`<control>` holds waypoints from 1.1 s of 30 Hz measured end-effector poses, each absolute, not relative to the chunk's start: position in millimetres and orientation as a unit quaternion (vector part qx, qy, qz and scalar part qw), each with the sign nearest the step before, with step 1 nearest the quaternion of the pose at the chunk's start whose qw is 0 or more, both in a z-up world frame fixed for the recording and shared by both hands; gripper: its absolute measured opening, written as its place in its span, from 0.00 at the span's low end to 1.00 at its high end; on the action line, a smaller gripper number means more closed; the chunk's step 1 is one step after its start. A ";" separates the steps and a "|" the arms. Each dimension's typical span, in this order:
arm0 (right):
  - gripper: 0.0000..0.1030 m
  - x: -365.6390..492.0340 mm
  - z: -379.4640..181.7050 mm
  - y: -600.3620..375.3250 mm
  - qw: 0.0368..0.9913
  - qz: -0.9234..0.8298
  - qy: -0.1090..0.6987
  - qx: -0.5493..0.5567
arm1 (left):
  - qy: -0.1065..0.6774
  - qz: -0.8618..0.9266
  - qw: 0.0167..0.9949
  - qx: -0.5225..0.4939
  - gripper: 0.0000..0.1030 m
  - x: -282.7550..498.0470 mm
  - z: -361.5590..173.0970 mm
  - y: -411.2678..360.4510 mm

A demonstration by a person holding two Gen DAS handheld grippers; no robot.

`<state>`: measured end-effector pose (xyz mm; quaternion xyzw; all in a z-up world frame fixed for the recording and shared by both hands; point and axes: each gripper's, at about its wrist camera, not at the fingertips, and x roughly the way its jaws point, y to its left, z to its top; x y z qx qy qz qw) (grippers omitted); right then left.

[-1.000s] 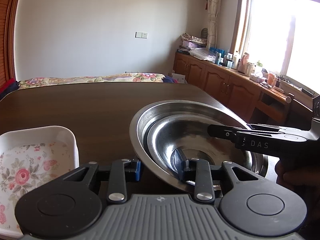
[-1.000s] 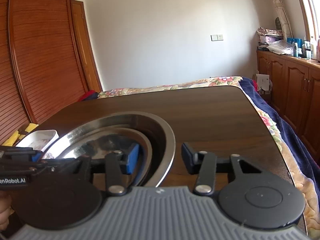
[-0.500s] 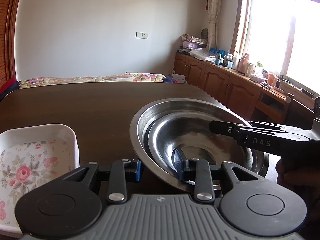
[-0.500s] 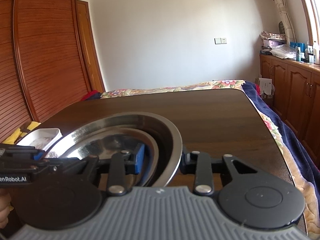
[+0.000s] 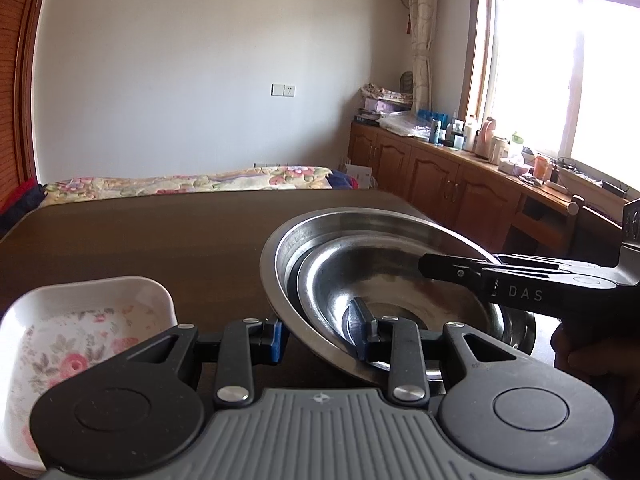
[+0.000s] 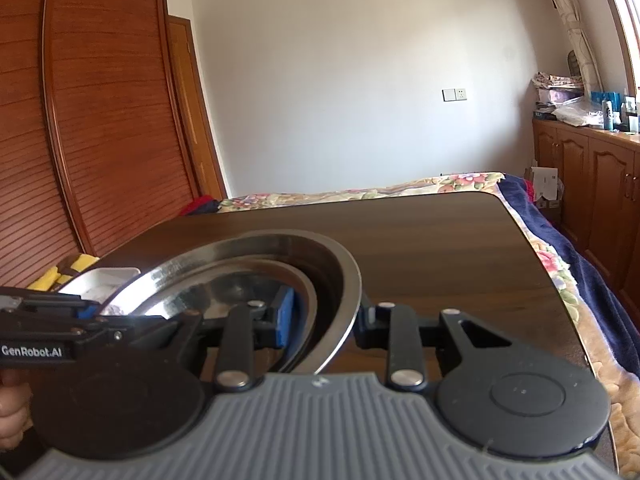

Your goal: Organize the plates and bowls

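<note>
A large steel bowl [image 5: 286, 248] sits low over the dark wooden table [image 5: 140, 240] with a smaller steel bowl [image 5: 380, 280] nested inside it. My left gripper [image 5: 318, 334] is shut on their near rims, one pad outside the large bowl and one inside the small bowl. My right gripper [image 6: 324, 320] straddles the opposite rims of the large bowl [image 6: 346, 272] and the small bowl [image 6: 240, 284]. Its jaws are closing, and its pads look to be touching the steel. A white rectangular dish [image 5: 80, 320] with a rose pattern lies to the left.
The table's right edge [image 6: 560, 280] runs close to a bed with a floral cover [image 6: 580, 264]. Wooden cabinets [image 5: 440, 184] crowded with bottles stand under the window. A slatted wooden wardrobe [image 6: 100, 140] lines the left wall. A hand [image 6: 12, 412] holds the left gripper.
The right gripper's jaws have narrowed onto the bowls' rim, its outer finger moving in against the large bowl. The left gripper and the white dish have barely shifted.
</note>
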<state>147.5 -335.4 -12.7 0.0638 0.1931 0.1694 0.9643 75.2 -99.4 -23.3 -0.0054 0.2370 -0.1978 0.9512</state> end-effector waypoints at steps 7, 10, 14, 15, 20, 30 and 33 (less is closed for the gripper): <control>0.30 144.4 -3.3 -329.0 0.964 0.173 0.189 0.068 | 0.228 -0.181 0.957 -0.004 0.33 71.2 -7.6 -86.8; 0.30 143.2 2.7 -324.2 0.965 0.178 0.184 0.062 | 0.229 -0.177 0.957 -0.003 0.33 70.5 -2.2 -79.6; 0.30 144.2 8.7 -316.8 0.964 0.189 0.181 0.053 | 0.227 -0.172 0.959 0.000 0.33 67.6 3.3 -69.3; 0.30 144.5 10.0 -314.9 0.963 0.191 0.180 0.053 | 0.226 -0.170 0.959 0.000 0.33 67.4 5.0 -66.8; 0.29 144.9 14.5 -303.8 0.962 0.201 0.178 0.054 | 0.223 -0.159 0.962 -0.002 0.33 67.8 12.1 -54.7; 0.29 148.7 21.7 -277.8 0.958 0.220 0.177 0.053 | 0.217 -0.128 0.968 -0.006 0.33 62.7 19.5 -26.3; 0.29 149.3 24.0 -267.9 0.956 0.228 0.177 0.049 | 0.217 -0.121 0.969 -0.007 0.33 60.0 21.5 -16.1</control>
